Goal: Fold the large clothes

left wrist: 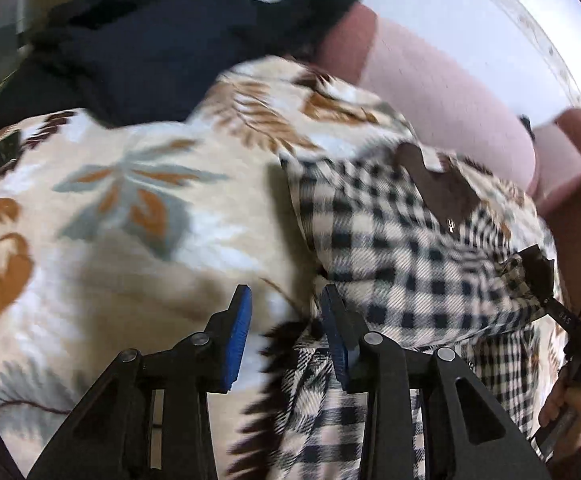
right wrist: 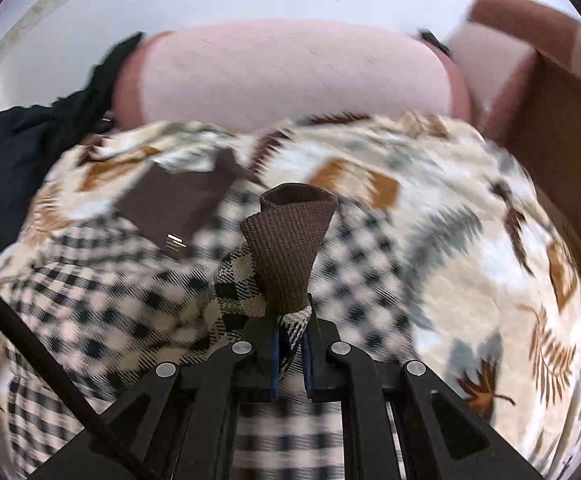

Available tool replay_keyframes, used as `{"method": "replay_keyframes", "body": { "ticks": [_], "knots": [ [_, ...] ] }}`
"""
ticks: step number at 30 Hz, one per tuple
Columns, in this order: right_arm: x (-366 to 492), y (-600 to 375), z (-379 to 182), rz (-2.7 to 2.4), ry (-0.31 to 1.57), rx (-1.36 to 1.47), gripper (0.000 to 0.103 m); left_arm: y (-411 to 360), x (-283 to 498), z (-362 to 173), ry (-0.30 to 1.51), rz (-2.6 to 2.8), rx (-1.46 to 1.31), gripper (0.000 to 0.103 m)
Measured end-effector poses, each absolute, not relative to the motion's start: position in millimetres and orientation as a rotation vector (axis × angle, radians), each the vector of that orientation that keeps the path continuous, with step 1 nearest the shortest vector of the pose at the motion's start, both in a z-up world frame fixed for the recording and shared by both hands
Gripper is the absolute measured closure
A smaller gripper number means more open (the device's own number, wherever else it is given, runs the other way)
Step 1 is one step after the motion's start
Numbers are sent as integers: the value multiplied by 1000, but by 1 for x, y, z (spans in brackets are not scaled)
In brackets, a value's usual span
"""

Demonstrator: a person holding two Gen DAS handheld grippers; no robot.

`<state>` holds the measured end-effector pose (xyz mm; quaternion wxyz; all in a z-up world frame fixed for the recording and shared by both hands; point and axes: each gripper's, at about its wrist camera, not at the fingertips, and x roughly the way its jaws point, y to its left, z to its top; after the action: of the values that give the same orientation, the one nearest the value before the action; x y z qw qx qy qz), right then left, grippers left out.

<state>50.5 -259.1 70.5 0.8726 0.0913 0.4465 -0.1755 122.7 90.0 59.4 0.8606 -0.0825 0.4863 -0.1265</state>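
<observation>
A black-and-cream checked garment with brown knit trim lies on a leaf-print blanket on a sofa. My left gripper is open, its blue pads just above the garment's left edge and empty. My right gripper is shut on the garment's brown ribbed cuff and the checked cloth beside it, holding it raised. The right gripper also shows at the right edge of the left wrist view. A brown collar patch lies further back.
A pink sofa back cushion and brown armrest stand behind. A dark navy garment is piled at the left end of the sofa. A white wall is beyond.
</observation>
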Motion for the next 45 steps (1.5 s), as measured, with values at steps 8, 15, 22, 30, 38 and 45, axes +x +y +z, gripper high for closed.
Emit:
{"method": "replay_keyframes", "body": {
  "ticks": [8,15,22,30,38,45],
  "knots": [
    [16,-308,39,-375,964,341,67,54,124,31,1069,-230,-38,64],
    [-15,-342,66,-444,773,425,61,62,129,41,1073,-236,-104,79],
    [34,-319,56,-70,824,528,67,57,135,57,1003,-233,-134,79],
    [76,-287,17,47,952,510,69,43,156,23,1070,-178,-75,65],
    [68,-298,24,-318,919,343,95,47,152,30,1055,-171,-64,64],
    [63,-228,51,94,812,400,67,39,129,58,967,-261,-77,70]
  ]
}}
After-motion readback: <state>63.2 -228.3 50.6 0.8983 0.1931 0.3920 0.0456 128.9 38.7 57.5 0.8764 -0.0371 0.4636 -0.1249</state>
